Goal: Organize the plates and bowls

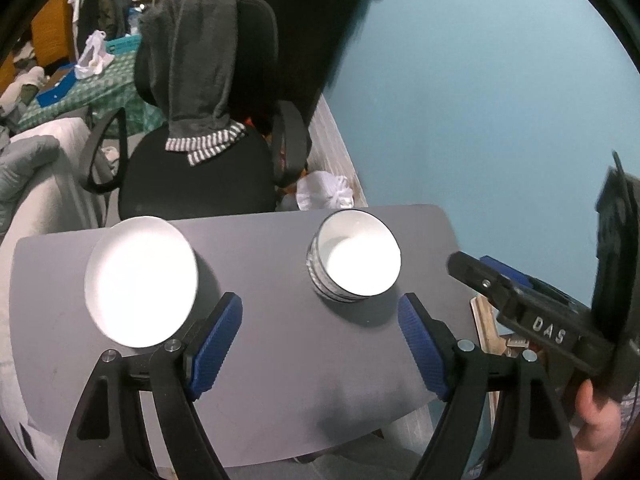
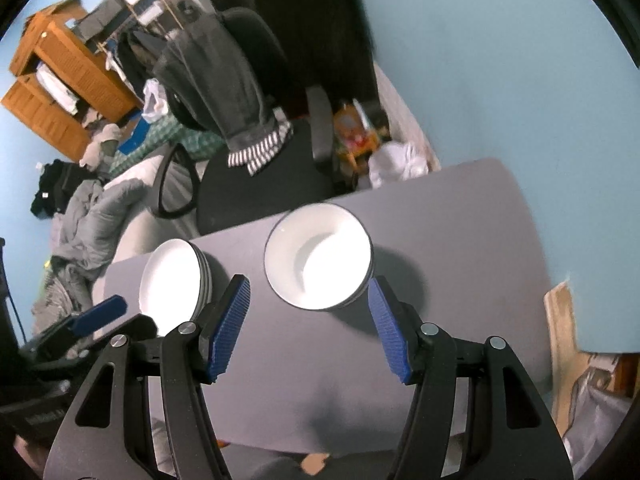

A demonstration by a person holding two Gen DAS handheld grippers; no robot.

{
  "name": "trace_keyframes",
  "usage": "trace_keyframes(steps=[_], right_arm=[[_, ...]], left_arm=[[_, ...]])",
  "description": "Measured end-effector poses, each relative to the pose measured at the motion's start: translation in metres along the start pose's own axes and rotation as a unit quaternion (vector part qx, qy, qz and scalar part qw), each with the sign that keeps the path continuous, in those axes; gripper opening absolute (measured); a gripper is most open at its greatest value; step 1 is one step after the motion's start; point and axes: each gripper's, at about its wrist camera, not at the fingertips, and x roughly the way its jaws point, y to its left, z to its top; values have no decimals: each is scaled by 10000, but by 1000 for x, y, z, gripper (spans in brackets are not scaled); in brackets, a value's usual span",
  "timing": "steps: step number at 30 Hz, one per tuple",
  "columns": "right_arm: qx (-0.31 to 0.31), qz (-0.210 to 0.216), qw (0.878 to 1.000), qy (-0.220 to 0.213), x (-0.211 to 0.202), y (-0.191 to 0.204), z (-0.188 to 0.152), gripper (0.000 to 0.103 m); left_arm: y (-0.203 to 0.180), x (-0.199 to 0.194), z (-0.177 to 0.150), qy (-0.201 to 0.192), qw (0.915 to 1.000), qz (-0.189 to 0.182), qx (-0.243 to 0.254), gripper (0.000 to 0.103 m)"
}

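Nearest you, both claws hover over the near edge of the grey tabletop (image 1: pixel 280 380), holding nothing: left claw (image 1: pixel 320 344) spread wide, right claw (image 2: pixel 310 326) spread wide too. Past the pads, two white stacks sit well apart on the tabletop. The plate stack (image 1: pixel 142 282) lies left, close to the tabletop's left edge; the bowl stack (image 1: pixel 354 258) sits right of centre, lined up between the right claw's blue pads (image 2: pixel 230 326). Nothing looks gripped or shifted yet, so this reads as the approach step. Next move likely calls for lowering a claw to straddle one rim, then closing gently. Beyond the tabletop stands an office chair (image 1: pixel 200 184) draped with a grey garment (image 1: pixel 200 60).
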Motion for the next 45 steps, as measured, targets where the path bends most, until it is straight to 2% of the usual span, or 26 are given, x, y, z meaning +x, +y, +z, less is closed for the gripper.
trace_keyframes(steps=[3, 7, 10, 12, 14, 19, 24, 27, 30, 40, 45], right_arm=[[-270, -150, 9992, -259, -11, 7, -10, 61], [-273, 3, 9993, -271, -13, 12, -17, 60], [-126, -23, 9997, -200, -12, 13, -23, 60], [-1, 56, 9997, -217, -17, 14, -29, 60], [61, 170, 9995, -254, -21, 16, -34, 60], [61, 184, 9987, -470, -31, 18, -38, 61], [296, 204, 9973, -640, -38, 11, -39, 61], [319, 159, 9967, -730, -40, 10, -38, 61], [232, 134, 9970, -726, -39, 14, -38, 61], [-119, 65, 9964, -835, -43, 20, -34, 61], [-186, 58, 9958, -892, -42, 18, -30, 61]], left_arm=[[8, -10, -3, -140, 9999, -3, -90, 81], [21, -24, -6, -359, 9981, -387, -323, 81], [25, -34, -7, -538, 9971, -389, -359, 81], [23, -42, -8, -665, 9967, -363, -281, 82], [20, -49, -8, -794, 9960, -372, -163, 92], [14, -61, -10, -995, 9942, -413, 30, 92], [10, -67, -10, -1134, 9931, -237, 151, 92], [15, -75, -9, -1360, 9900, -360, 68, 92], [13, -79, -6, -1464, 9883, -402, 115, 102], [-14, -88, -3, -1745, 9803, -588, 712, 102], [-18, -95, -2, -1968, 9754, -587, 803, 102]])
